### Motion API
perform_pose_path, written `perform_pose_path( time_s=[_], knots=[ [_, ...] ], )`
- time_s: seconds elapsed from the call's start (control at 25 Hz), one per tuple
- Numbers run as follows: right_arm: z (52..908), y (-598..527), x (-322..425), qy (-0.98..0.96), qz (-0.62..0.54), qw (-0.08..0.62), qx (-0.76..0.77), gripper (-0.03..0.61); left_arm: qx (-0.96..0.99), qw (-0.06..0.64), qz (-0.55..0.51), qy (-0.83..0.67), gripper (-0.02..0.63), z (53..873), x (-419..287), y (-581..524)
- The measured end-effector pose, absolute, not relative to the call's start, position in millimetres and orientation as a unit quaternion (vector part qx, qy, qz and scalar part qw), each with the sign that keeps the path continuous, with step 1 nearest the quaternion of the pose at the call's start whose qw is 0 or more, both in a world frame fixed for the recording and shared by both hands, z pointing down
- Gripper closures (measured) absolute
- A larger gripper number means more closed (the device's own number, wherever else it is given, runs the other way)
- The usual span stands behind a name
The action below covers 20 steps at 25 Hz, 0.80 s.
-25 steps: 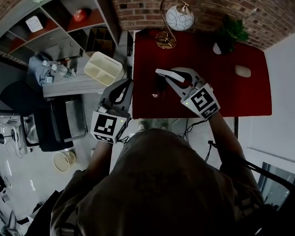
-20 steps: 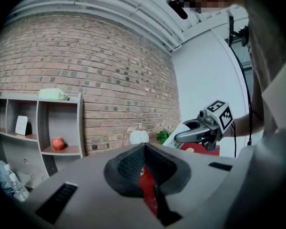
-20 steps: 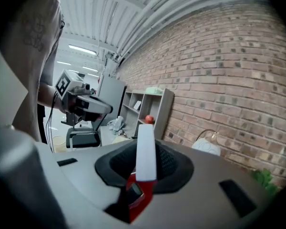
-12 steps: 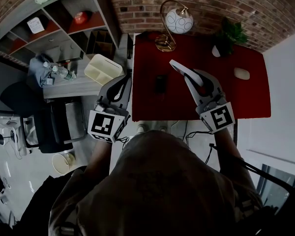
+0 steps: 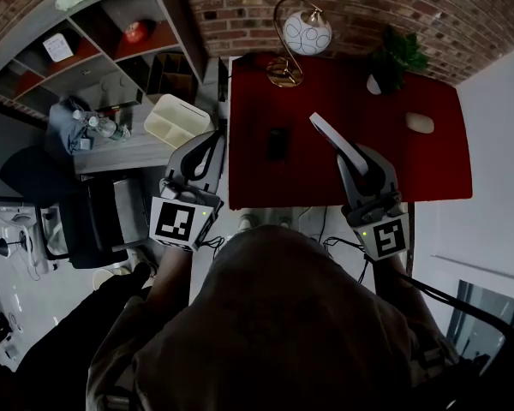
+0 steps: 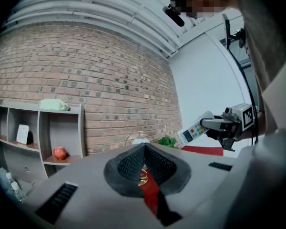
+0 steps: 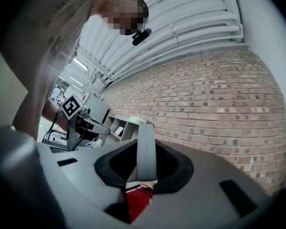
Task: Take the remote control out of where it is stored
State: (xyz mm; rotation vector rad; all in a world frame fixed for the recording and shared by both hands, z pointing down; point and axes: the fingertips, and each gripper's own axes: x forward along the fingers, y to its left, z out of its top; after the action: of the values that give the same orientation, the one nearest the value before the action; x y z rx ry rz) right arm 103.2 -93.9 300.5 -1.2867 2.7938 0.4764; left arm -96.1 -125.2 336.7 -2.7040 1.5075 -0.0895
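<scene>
Carrying white plastic remote control [image 5: 332, 138], clamped in right gripper [image 5: 353, 163] fingers, further right above red table [image 5: 428, 165]; left gripper [image 5: 212, 139] fingers together, empty; removal seemingly done.

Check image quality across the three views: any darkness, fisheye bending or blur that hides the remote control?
Head view: dim overall, the red table murky, yet the remote control shows pale and crisp. Left gripper view: strong fisheye bows the brick wall; black corners; even light. Right gripper view: same bending; the remote control between the jaws is close and soft.
</scene>
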Motion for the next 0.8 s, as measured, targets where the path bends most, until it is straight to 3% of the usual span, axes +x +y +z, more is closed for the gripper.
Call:
perform_pose_path(
  time_s=[0.8],
  knots=[
    [310, -100, 104, 0.901, 0.139, -0.009, -0.410, 0.491, -0.878, 0.021, -0.034, 0.477, 0.603, 341, -83, -125]
  ],
)
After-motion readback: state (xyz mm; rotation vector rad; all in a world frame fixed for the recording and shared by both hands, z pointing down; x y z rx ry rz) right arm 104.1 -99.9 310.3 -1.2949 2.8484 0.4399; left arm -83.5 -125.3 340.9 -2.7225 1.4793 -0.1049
